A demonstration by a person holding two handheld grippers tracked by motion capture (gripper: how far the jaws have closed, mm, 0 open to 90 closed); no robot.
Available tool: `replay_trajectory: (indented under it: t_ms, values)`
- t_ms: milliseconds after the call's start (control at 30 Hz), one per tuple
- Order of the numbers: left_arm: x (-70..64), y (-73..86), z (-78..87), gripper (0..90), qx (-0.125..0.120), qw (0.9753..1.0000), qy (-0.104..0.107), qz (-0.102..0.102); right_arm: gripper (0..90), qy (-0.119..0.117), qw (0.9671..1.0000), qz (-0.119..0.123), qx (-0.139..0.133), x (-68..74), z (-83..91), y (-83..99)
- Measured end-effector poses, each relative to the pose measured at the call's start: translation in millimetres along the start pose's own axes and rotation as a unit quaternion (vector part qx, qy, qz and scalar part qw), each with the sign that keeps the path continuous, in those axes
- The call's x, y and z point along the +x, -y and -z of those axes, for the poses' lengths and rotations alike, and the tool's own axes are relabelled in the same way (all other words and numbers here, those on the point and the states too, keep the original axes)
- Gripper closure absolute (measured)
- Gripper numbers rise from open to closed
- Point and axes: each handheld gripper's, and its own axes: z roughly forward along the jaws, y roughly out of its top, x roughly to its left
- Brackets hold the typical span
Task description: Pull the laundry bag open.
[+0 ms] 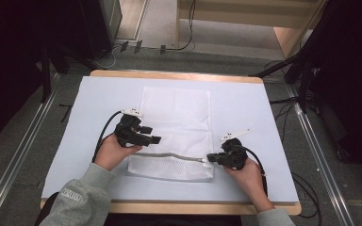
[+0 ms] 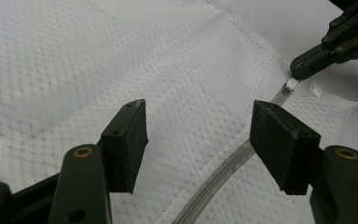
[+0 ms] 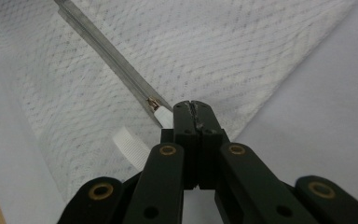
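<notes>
White mesh bag (image 1: 174, 132) lies flat mid-frame in the high view, short end toward me, its zipper (image 1: 169, 154) running left-right across the lower part. Bare surface (image 1: 245, 108) all round it: wide strips left & right, a narrower one at the bottom before the wooden edge (image 1: 169, 207). Plenty of room to slide either way. Beyond the surface, top of frame: grey floor w/ cables, dark drapes both sides, metal rails along the floor.

My left fingers (image 2: 198, 140) are spread wide, gripping nothing, hovering over the mesh; in the left gripper view the zipper curves up from bottom center past the right-hand finger, toward the upper right. In the high view the left gripper (image 1: 139, 134) sits over the bag's left edge, just above the zipper line.

My right fingers (image 3: 196, 116) are clamped tight at the zipper's end, on the zipper pull (image 3: 161, 112), near the bag's lower right corner. White ribbon tab (image 3: 130, 144) lies just left of them.
</notes>
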Motion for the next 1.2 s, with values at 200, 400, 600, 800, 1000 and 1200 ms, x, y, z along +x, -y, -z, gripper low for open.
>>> replay_trajectory:
  t_ms: [200,400,600,800,1000,1200]
  values:
    - [-3.3,0.2,-1.9,38.0,0.000,1.0000,0.000,-0.008,90.0,-0.005,1.0000,0.004,0.003,2.1,-2.6,-1.0]
    - [-5.4,0.3,-4.4,38.2,0.004,0.9999,0.001,-0.016,90.0,-0.013,0.9999,-0.002,-0.004,1.9,-1.7,-2.0]
    - [-7.3,0.2,-5.7,38.5,0.007,0.9998,0.001,-0.019,90.0,-0.005,1.0000,-0.003,0.000,-0.3,-5.2,-3.1]
    - [-7.9,0.3,-6.6,38.6,0.008,0.9997,0.001,-0.021,90.0,-0.013,0.9999,-0.004,-0.002,-2.4,-7.0,-3.1]
    - [-9.9,-0.2,-6.6,38.8,0.009,0.9996,0.002,-0.026,90.0,-0.021,0.9997,-0.014,-0.001,-3.0,-6.8,-2.2]
    - [-9.9,-0.1,-7.3,38.8,0.008,0.9996,0.004,-0.025,90.0,-0.050,0.9984,-0.023,0.012,1.5,-6.1,-0.5]
